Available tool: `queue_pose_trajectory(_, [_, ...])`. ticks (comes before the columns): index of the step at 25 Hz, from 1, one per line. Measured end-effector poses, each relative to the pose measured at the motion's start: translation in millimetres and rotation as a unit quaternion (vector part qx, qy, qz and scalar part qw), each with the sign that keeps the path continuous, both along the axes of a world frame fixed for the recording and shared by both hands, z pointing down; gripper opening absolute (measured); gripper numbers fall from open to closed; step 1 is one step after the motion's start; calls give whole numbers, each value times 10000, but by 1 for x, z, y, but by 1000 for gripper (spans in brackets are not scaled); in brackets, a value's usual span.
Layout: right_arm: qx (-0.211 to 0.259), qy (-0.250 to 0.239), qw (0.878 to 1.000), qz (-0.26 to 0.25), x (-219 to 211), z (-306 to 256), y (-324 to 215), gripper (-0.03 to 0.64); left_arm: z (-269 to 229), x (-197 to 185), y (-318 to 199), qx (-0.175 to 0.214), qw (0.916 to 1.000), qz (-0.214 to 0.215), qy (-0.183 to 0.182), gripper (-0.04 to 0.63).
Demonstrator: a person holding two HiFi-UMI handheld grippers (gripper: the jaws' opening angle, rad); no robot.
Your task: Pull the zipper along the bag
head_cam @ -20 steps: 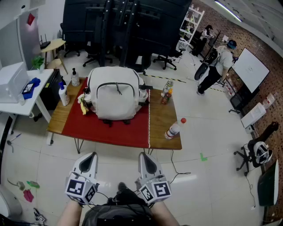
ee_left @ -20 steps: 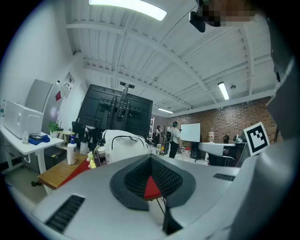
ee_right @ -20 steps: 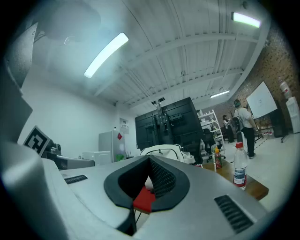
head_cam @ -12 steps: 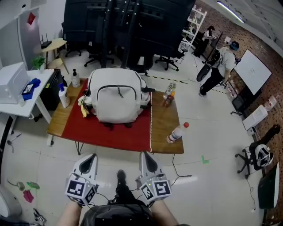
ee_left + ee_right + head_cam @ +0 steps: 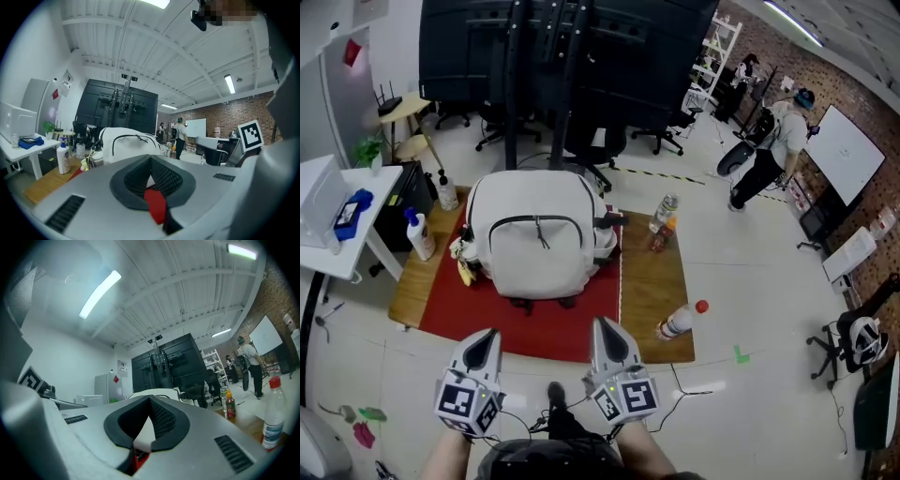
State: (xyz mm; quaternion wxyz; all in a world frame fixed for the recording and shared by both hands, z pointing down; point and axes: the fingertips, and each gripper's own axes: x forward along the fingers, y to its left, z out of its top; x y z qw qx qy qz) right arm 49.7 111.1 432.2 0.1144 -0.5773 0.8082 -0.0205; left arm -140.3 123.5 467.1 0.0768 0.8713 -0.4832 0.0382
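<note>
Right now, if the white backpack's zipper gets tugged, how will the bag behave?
The white backpack looks plump and rounded, so it is probably stuffed and holds shape. Its fabric looks soft; the panel by the zipper may pucker. Unheld, it could slide on the red cloth.

Bare red mat point(image 5: 536, 328) fronts the backpack point(image 5: 539, 234); bottles point(image 5: 665, 209) crowd its right, pump bottle point(image 5: 419, 235) its left.
</note>
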Motion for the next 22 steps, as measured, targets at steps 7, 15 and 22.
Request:
queue_pose_trajectory(7, [-6,69,9995,-305,13,-15,-120,-5,-17,41,-115,21,9998,143,-110,35])
queue_pose_trajectory(15, [-76,160,9988,-464,26,-6,-211,-5,-11,67,-202,15,9999,149,-60,66])
queue_pose_trajectory(22, [-145,194,9975,-667,34,3,-262,-5,-3,81,-245,-94,9999,50,-102,66])
